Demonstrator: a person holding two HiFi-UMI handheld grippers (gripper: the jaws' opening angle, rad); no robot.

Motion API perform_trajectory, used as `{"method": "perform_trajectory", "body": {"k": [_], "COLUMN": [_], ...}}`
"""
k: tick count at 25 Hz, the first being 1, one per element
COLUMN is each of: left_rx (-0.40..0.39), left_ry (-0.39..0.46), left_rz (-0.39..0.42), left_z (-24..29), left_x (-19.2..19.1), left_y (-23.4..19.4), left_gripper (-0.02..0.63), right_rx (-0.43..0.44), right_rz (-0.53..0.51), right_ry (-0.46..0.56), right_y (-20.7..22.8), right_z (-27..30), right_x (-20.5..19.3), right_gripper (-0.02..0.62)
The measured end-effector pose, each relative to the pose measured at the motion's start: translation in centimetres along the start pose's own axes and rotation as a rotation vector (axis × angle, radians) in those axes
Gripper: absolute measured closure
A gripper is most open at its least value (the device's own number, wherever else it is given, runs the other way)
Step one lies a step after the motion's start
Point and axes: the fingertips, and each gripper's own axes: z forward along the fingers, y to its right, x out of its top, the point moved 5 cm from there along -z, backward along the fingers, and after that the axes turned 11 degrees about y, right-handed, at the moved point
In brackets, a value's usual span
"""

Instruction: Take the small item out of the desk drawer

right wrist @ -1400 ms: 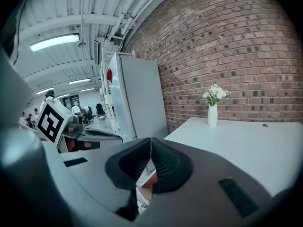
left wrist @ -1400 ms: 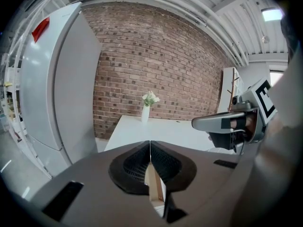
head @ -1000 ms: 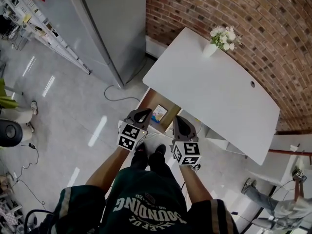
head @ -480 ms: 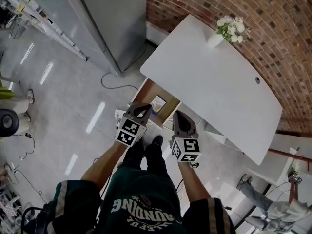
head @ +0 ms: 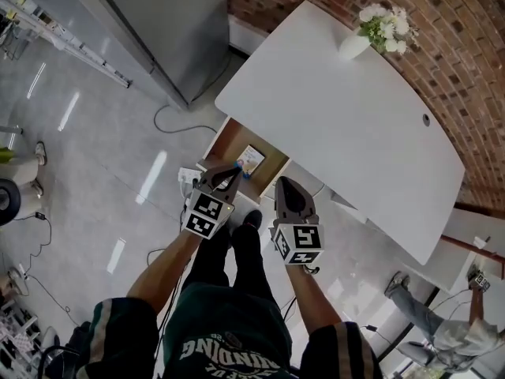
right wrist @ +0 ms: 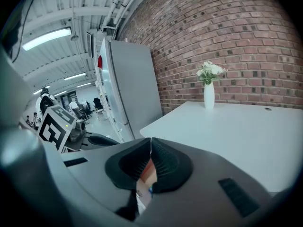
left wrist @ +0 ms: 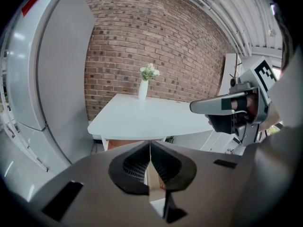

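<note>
The left claw (head: 233,168) is shut tight, tips meeting with nothing between them. The right claw (head: 282,182) is shut and empty too. Both hang side by side at centre frame in the head view, pointing up and right toward the open drawer (head: 230,136).

The small item (head: 251,158), a flat white pack with blue print, lies on the drawer's brown bottom just up and right of the left claw's tip. Its longer side seems to run diagonally toward the upper right, though it is small to judge. The left claw is plainly nearer; the right claw sits further right, off the item's line.

Likely the left claw must open before dropping in. The white tabletop (head: 339,117) overhangs the drawer's far part, so the free way in is from above the drawer's near end. A power strip (head: 187,178) and floor cable (head: 175,121) lie left, clear of that path.
</note>
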Motion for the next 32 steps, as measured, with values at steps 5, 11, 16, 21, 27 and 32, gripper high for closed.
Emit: {"method": "perform_trajectory", "body": {"k": [5,11,16,21,27,32], "left_rx": [-0.008,-0.016,-0.013,0.005,0.027,0.033], "left_ry": [-0.022,-0.054,-0.078,-0.114,-0.154,-0.194], "left_rz": [-0.003,0.012,0.018,0.033,0.034,0.044], "left_z": [1.7,4.1,5.3,6.2,7.6,9.0], "left_x": [-2.3,-5.3,-7.5,-8.8,-10.6,-12.3], "left_y": [0.1,0.0,0.2,-0.1,-0.6,-0.8], "left_gripper": [0.588,0.588,0.588,0.584,0.465,0.335], "right_rx": [-0.004,-0.009,-0.009,-0.005,-0.009,-0.012], "right_rz": [-0.008,-0.009,-0.001,0.011,0.027,0.034], "right_ry": [-0.027,-0.056,-0.076,-0.089,-0.105,-0.117], "right_y": [1.1,2.3,2.8,2.9,3.2,3.5], "right_z": [0.6,1.6,2.1,2.5,2.9,2.6], "right_x": [-2.5,-5.8,-8.0,-9.7,-11.3,-12.2], "right_gripper": [0.571,0.571,0.571,0.571,0.571,0.571]}}
